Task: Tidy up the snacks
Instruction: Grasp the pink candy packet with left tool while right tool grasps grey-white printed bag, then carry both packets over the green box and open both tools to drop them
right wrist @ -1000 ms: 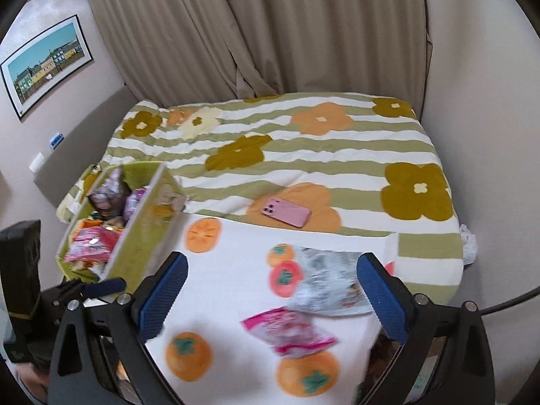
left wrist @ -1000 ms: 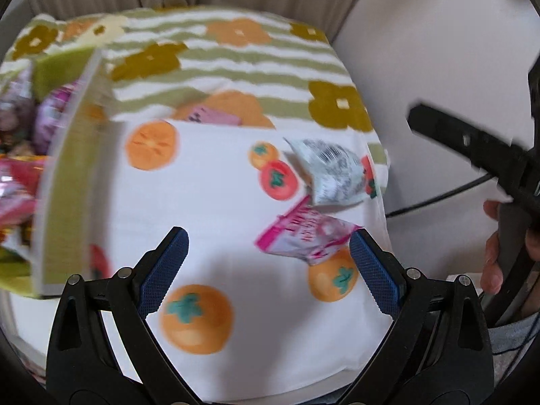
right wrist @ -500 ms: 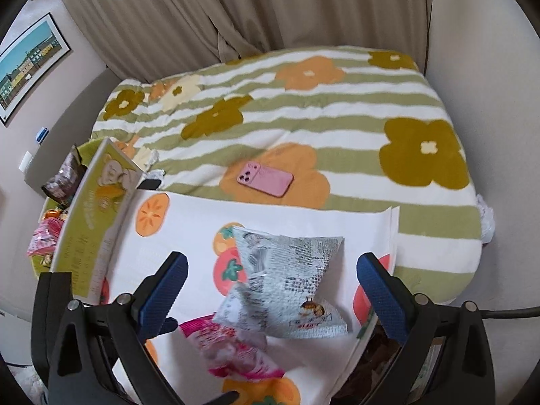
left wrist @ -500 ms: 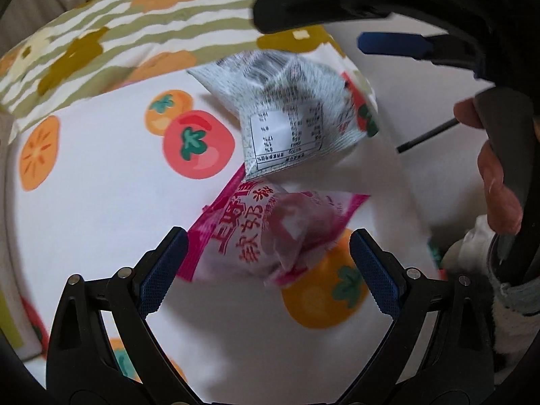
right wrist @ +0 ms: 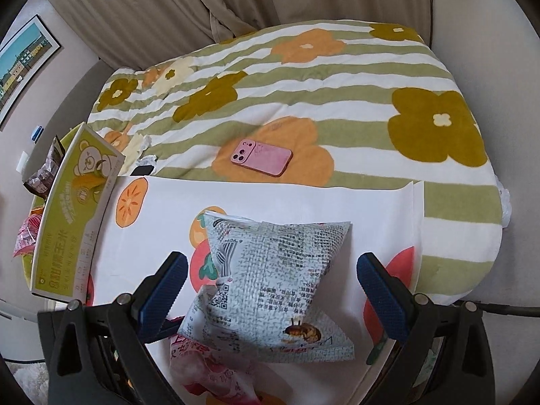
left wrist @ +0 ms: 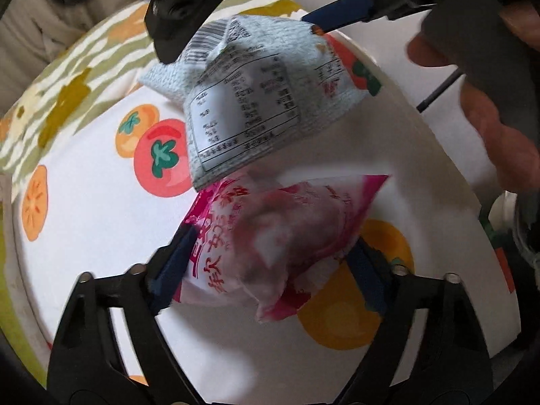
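On the persimmon-print cloth (right wrist: 256,202) over the bed, the left gripper (left wrist: 270,263) was closing its jaws around the pink snack packet (left wrist: 280,239), pads at both sides; the right gripper (right wrist: 270,283) stood spread wide astride the grey snack packet (right wrist: 280,283), not touching, green box (right wrist: 74,212) off left

left gripper (left wrist: 270,263): black plastic linkage arms being shown, silver screws at pivots, dark blue ribbed pads (left wrist: 172,266) on fingers. right gripper (right wrist: 270,290): same black frame, silver screws, blue pads (right wrist: 379,298); thin black cable (right wrist: 506,311) being seen trailing off at right. hand (left wrist: 496,135) being seen around dark grey handle.
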Demonstrator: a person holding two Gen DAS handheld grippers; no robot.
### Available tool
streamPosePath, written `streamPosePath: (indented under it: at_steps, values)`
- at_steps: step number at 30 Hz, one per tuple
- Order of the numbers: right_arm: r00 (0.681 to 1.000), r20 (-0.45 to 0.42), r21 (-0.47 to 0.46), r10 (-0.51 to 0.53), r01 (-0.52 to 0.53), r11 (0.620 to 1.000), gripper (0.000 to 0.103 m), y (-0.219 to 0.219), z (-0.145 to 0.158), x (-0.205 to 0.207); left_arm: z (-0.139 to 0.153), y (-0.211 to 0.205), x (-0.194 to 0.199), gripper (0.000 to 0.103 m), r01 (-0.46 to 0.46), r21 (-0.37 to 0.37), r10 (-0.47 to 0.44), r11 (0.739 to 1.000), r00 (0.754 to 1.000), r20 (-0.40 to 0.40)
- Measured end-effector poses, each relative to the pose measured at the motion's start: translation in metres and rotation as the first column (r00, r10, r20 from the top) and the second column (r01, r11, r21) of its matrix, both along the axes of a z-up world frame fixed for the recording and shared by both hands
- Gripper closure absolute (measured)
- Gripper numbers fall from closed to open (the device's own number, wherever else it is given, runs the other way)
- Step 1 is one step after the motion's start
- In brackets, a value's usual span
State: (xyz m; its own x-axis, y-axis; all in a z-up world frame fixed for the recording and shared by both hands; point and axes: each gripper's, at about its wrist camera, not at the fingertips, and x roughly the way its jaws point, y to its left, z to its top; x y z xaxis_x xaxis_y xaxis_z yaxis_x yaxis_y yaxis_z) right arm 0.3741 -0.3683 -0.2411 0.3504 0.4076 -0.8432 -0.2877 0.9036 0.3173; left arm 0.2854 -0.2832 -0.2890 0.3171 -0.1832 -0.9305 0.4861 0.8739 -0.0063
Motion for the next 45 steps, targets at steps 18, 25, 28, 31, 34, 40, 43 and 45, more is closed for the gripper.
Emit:
streamPosePath:
  at_steps: [18,25,28,31,34,40,43,45]
  values:
    - [0.999,-0.043,-0.023,0.021,-0.022,0.999,0.003,0.010,-0.022,0.003,0.020,0.032,0.000,0.045,-0.060,-0.012,0.059,0.998,0.998,-0.017]
    - [0.997,-0.067,-0.001,0.033,-0.033,0.999,0.017,0.011,-0.028,0.001,0.029,0.026,-0.003,0.046,-0.107,-0.012,0.107,0.994,0.994,-0.011]
    - [0.997,-0.071,0.015,0.038,-0.037,0.999,0.027,0.012,-0.028,-0.002,0.034,0.035,-0.002,0.046,-0.135,-0.023,0.135,0.991,0.991,-0.014]
    - [0.997,-0.067,0.007,0.043,-0.043,0.999,0.039,0.015,-0.024,-0.006,0.042,0.042,-0.001,0.046,-0.164,-0.029,0.164,0.986,0.987,-0.005]
    - [0.997,-0.060,0.020,0.040,-0.039,0.999,0.047,0.015,-0.017,-0.010,0.055,0.050,-0.001,0.046,-0.197,-0.050,0.198,0.979,0.980,0.011]
    - [0.999,-0.017,0.032,0.037,-0.036,0.999,0.047,0.019,0.011,-0.024,0.091,0.073,-0.007,0.046,-0.263,-0.085,0.268,0.961,0.962,0.056]
    - [0.999,0.015,0.038,0.044,-0.045,0.998,0.048,0.023,0.033,-0.032,0.114,0.093,-0.012,0.046,-0.309,-0.108,0.318,0.945,0.945,0.080]
    - [0.998,0.036,0.049,0.056,-0.058,0.997,0.047,0.029,0.050,-0.038,0.137,0.111,-0.016,0.046,-0.348,-0.134,0.363,0.928,0.926,0.104]
